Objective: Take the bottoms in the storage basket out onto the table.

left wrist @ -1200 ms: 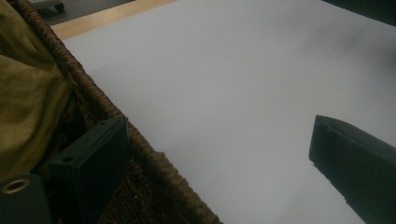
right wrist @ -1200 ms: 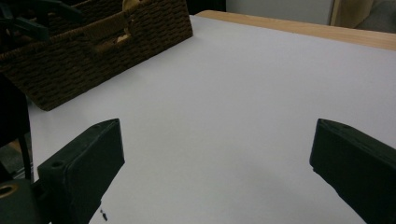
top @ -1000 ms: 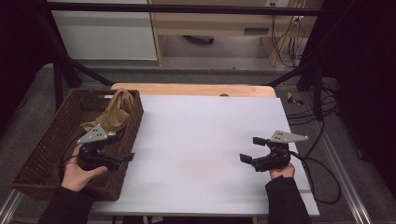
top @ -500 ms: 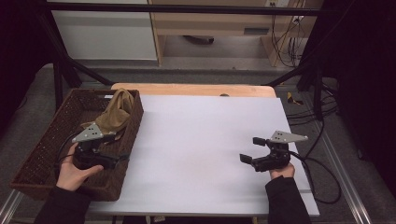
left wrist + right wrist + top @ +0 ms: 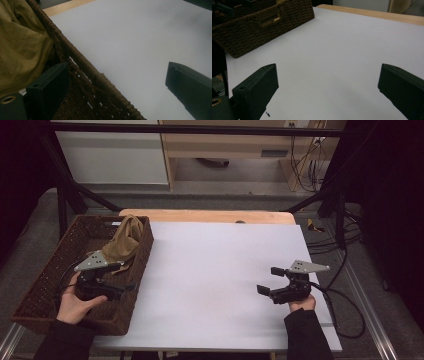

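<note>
The wicker basket (image 5: pixel 50 270) stands at the 9 o'clock side of the white table (image 5: pixel 215 270). Inside it an ochre cloth (image 5: pixel 125 240) is heaped against the wall toward 12 o'clock. The left gripper (image 5: pixel 116 279) hangs over the basket's right wall, jaws apart. The left gripper view shows one jaw inside, beside the cloth (image 5: pixel 22 47), and the other over the table. The right gripper (image 5: pixel 270 281), near 4 o'clock, has jaws wide apart over bare table. The basket floor is too dark to read.
</note>
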